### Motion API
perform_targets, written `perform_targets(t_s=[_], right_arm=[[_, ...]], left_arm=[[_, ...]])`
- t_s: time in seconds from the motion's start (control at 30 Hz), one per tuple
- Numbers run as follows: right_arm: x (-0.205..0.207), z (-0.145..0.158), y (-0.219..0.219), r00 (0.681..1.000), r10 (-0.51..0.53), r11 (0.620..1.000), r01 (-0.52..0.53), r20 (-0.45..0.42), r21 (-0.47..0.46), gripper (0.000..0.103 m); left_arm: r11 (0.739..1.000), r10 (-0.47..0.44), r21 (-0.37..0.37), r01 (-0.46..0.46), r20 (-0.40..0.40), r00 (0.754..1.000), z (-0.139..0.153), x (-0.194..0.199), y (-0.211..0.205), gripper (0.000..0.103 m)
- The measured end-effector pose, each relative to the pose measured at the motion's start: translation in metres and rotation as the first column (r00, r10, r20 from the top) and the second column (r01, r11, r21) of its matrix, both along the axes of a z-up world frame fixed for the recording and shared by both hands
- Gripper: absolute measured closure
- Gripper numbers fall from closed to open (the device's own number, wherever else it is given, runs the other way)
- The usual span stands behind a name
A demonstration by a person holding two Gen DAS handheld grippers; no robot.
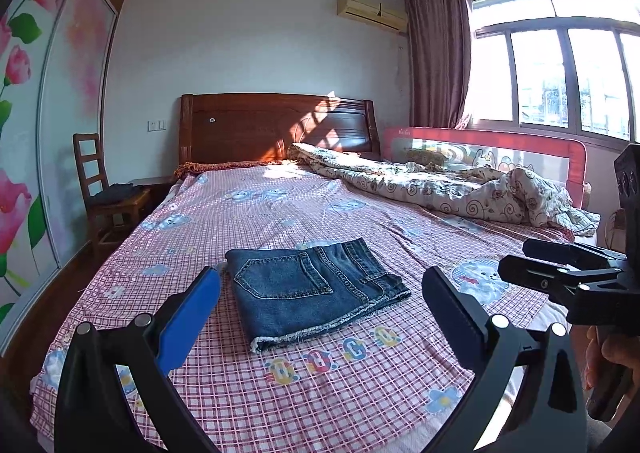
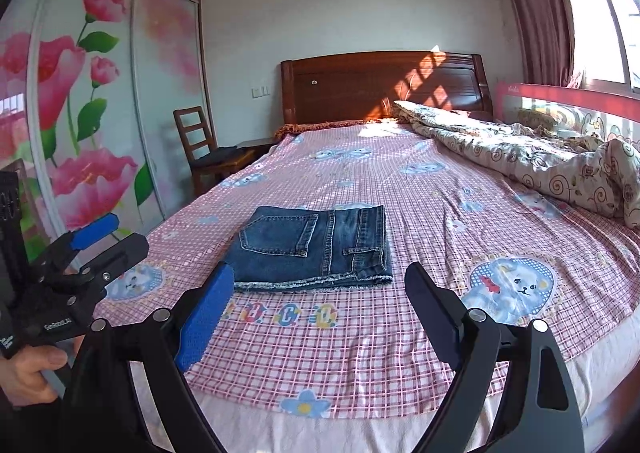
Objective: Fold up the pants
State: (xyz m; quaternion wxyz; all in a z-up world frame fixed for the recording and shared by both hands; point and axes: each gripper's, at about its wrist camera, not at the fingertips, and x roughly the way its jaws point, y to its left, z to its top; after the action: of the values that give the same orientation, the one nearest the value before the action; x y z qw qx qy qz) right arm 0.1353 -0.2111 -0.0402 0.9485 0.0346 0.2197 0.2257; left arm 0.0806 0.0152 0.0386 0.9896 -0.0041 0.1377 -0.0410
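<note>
A pair of blue denim pants (image 1: pixel 308 285) lies folded into a compact rectangle on the pink checked bed sheet (image 1: pixel 320 373), back pocket up, frayed hem toward me. It also shows in the right wrist view (image 2: pixel 316 245). My left gripper (image 1: pixel 320 293) is open and empty, held above the near part of the bed with the pants between and beyond its fingers. My right gripper (image 2: pixel 320 289) is open and empty, just short of the pants' frayed edge. Each gripper shows at the side of the other's view, the right gripper (image 1: pixel 560 265) and the left gripper (image 2: pixel 100 241).
A crumpled patterned quilt (image 1: pixel 440 185) lies along the far right of the bed beside a red bed rail (image 1: pixel 500 141). A wooden headboard (image 1: pixel 276 125) stands at the back. A wooden chair (image 1: pixel 108 193) and a floral wardrobe (image 1: pixel 40 93) are to the left.
</note>
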Motion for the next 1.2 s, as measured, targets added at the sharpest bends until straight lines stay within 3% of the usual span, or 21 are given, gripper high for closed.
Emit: perform_targets(t_s=[1.2], right_arm=[[0.0061, -0.0032, -0.0042, 1.000, 0.007, 1.000, -0.006, -0.026, 0.019, 0.016]], left_arm=[[1.000, -0.010, -0.004, 0.010, -0.012, 1.000, -0.0008, 0.0043, -0.0001, 0.002]])
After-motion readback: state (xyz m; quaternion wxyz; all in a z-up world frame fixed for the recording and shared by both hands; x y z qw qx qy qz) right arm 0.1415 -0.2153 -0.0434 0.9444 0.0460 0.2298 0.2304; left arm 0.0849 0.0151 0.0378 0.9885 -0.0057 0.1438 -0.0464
